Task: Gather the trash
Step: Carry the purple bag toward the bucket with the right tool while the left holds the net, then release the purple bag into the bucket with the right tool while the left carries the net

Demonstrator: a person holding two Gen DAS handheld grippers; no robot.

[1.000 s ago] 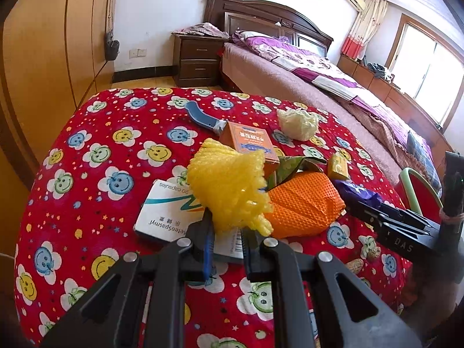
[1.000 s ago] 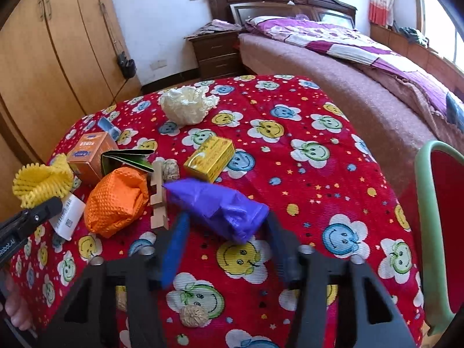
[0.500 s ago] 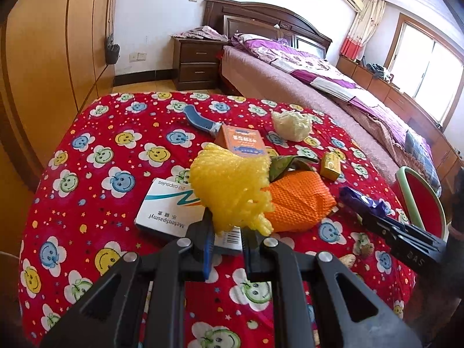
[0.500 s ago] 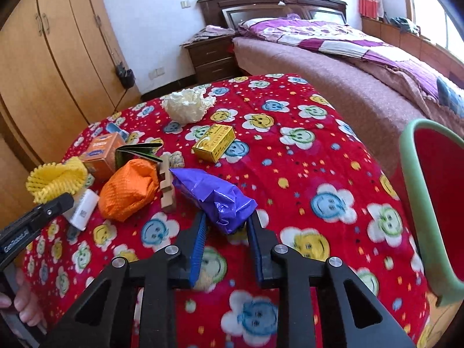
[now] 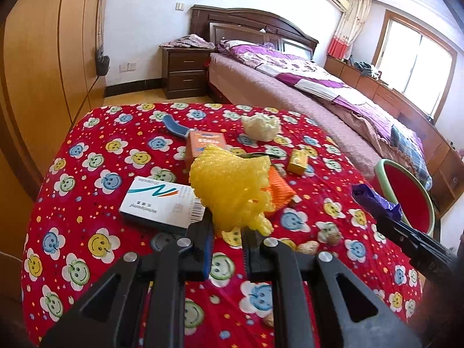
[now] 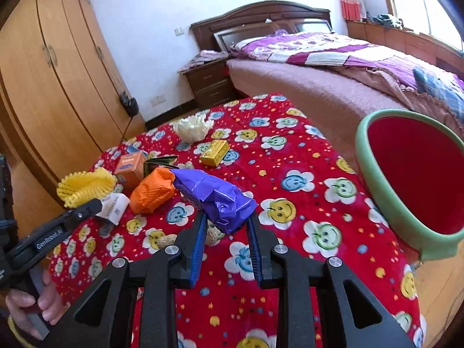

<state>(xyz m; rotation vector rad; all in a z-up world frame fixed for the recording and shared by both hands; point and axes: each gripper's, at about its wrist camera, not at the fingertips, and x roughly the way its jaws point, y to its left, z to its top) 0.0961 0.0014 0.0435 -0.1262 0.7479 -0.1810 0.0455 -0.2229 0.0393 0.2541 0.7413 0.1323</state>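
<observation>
Above the red smiley-print tablecloth (image 6: 304, 179), a crumpled purple plastic wrapper (image 6: 217, 200) is pinched in the right gripper (image 6: 227, 232), whose jaws have just been closing on it. The left gripper (image 5: 229, 233) clamps a yellow foam fruit net (image 5: 232, 185). Beside the table stands a red bin with green rim (image 6: 377, 191).

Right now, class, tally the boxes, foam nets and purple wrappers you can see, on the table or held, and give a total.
Boxes: 3 (white box, orange box, yellow box)
Foam nets: 3 (yellow net, orange net, cream net)
Wrappers: 1 (purple wrapper)
Total: 7
</observation>
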